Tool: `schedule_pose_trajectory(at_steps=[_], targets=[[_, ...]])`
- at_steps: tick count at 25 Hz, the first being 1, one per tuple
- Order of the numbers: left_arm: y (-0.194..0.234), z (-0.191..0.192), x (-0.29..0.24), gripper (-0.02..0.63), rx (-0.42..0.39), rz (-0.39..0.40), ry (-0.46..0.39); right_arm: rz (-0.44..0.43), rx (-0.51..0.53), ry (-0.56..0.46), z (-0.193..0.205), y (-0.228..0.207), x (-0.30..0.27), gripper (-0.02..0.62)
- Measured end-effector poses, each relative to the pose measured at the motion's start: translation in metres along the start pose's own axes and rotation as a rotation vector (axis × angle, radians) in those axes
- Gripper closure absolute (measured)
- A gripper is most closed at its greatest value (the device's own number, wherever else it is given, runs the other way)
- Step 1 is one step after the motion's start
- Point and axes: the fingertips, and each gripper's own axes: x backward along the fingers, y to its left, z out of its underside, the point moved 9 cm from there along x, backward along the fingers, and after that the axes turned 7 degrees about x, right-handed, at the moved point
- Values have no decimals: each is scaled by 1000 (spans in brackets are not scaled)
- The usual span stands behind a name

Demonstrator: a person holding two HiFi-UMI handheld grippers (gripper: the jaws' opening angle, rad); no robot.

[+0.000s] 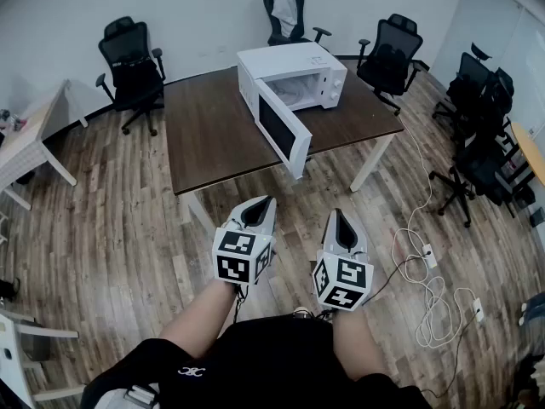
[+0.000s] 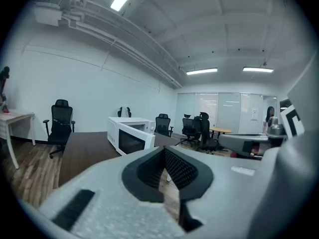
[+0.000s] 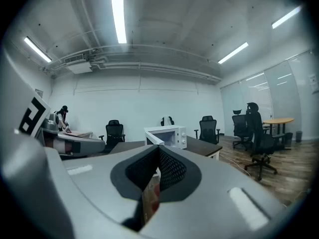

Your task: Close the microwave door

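A white microwave (image 1: 294,65) stands on the far part of a dark brown table (image 1: 213,135). Its door (image 1: 283,133) hangs open, swung out toward me over the table's front edge, and the cavity is lit. Both grippers are held low in front of me, well short of the table. The left gripper (image 1: 266,201) has its jaws shut with nothing in them. The right gripper (image 1: 338,214) is likewise shut and holds nothing. The left gripper view shows the microwave (image 2: 128,133) beyond the left gripper (image 2: 164,151). In the right gripper view the microwave (image 3: 169,135) sits past the right gripper (image 3: 158,151).
Black office chairs (image 1: 132,62) ring the table, with more at the right (image 1: 477,143). A white desk (image 1: 30,139) stands at the left. White cables and a power strip (image 1: 428,254) lie on the wooden floor at the right. A table leg (image 1: 372,162) stands near them.
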Motion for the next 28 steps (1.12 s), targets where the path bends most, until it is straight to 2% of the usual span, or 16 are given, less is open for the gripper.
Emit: schedule_pose_trajectory(at_steps=[6, 19, 28], targets=[[4, 2, 9, 598, 0, 3, 6, -12, -36, -14, 2, 10, 8, 588], [-5, 16, 16, 598, -5, 11, 24, -24, -41, 6, 14, 12, 19, 588], [0, 14, -2, 598, -20, -6, 26, -41, -38, -2, 16, 5, -3, 588]])
